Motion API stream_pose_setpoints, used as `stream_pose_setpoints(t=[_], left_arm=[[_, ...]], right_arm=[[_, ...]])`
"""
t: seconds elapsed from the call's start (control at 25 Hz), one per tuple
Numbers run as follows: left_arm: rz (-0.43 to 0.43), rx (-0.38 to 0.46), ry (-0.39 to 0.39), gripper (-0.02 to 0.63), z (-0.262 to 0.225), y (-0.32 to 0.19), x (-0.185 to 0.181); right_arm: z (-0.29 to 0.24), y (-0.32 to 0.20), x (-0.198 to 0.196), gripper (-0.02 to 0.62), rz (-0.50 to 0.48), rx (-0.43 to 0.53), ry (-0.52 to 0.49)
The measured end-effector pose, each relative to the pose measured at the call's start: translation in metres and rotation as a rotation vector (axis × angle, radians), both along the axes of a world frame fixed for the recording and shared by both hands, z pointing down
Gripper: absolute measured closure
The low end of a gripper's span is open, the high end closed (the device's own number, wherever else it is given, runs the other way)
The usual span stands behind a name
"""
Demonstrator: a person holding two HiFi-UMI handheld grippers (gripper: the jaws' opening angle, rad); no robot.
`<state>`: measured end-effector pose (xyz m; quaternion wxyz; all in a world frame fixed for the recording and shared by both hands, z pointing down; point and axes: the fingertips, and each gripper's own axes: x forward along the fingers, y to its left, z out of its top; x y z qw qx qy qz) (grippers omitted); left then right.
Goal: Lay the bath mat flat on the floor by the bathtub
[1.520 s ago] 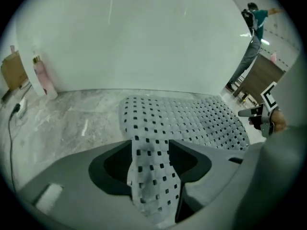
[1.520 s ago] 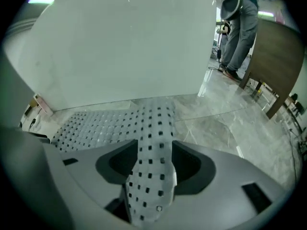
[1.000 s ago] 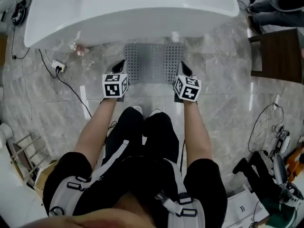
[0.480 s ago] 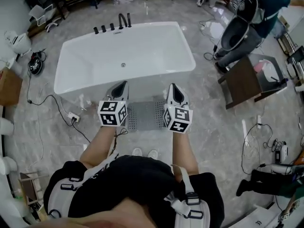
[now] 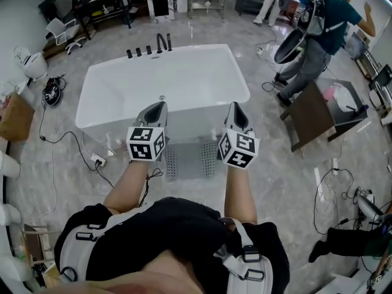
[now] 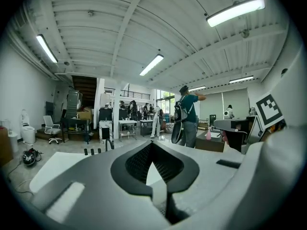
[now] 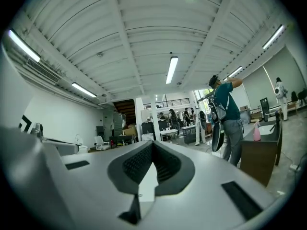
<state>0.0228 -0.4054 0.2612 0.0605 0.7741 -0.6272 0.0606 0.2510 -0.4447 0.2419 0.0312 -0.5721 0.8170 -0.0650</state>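
Observation:
The grey perforated bath mat (image 5: 191, 159) lies flat on the marble floor against the front wall of the white bathtub (image 5: 184, 122). Both grippers are held up in front of me, above the mat and apart from it. My left gripper (image 5: 158, 106) is shut with nothing in it; in the left gripper view its jaws (image 6: 152, 146) meet, pointing out across the room. My right gripper (image 5: 234, 108) is also shut and empty, and its jaws (image 7: 152, 143) meet in the right gripper view. My arms hide the mat's near corners.
A power strip with a black cable (image 5: 97, 160) lies on the floor left of the mat. A brown table (image 5: 315, 116) stands to the right, with a person carrying a backpack (image 5: 321, 26) beyond it. More cables (image 5: 343, 185) trail at the right. A cardboard box (image 5: 15, 118) sits far left.
I have risen from a crouch; both grippers have lifted off the mat's near corners and now point level. The mat stays on the floor by the tub.

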Motion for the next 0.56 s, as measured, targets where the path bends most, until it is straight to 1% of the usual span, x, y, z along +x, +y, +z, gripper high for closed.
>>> stream_pose_setpoints(t=[0.2, 0.36, 0.56], left_arm=[[-0.008, 0.003, 0.006, 0.601, 0.005, 0.015, -0.004], [-0.012, -0.002, 0.002, 0.601, 0.006, 0.016, 0.001], [-0.016, -0.013, 0.005, 0.601, 0.006, 0.012, -0.001]], right_arm=[[0.006, 0.019, -0.008, 0.589, -0.019, 0.013, 0.003], [0.009, 0.02, -0.005, 0.589, -0.03, 0.012, 0.008], [0.008, 0.017, -0.012, 0.589, -0.051, 0.006, 0.011]])
